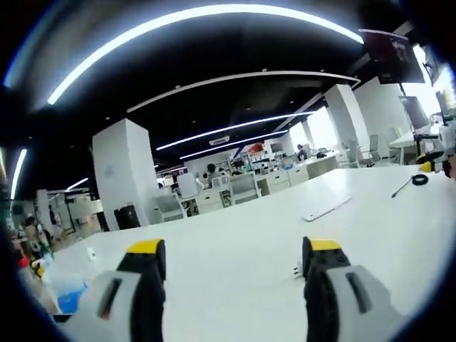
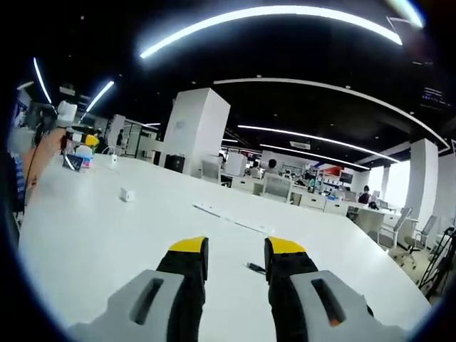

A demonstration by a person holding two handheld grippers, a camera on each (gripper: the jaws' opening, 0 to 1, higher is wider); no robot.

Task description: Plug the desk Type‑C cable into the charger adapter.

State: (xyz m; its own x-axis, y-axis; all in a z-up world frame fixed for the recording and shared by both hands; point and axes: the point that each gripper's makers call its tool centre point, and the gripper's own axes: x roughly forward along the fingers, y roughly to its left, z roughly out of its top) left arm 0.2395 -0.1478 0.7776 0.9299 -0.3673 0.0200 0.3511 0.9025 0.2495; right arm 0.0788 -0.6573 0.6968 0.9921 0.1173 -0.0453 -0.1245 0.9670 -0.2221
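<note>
In the right gripper view, a small white cube, apparently the charger adapter [image 2: 127,194], sits on the white table [image 2: 92,242] far off to the left. A short black cable end [image 2: 255,268] lies on the table just past my right gripper [image 2: 236,248], close to its right jaw; the jaws stand apart, touching nothing. In the left gripper view my left gripper [image 1: 235,249] is wide open over bare table. A small white object [image 1: 298,269] peeks out beside its right jaw. A black coiled cable [image 1: 417,180] lies far right.
A flat white strip [image 1: 326,208] [image 2: 228,217] lies mid-table. Blue and mixed clutter [image 1: 70,296] sits at one table end, where a person's arm [image 2: 39,160] reaches in. Office desks, chairs and a white pillar [image 2: 196,128] stand beyond the table.
</note>
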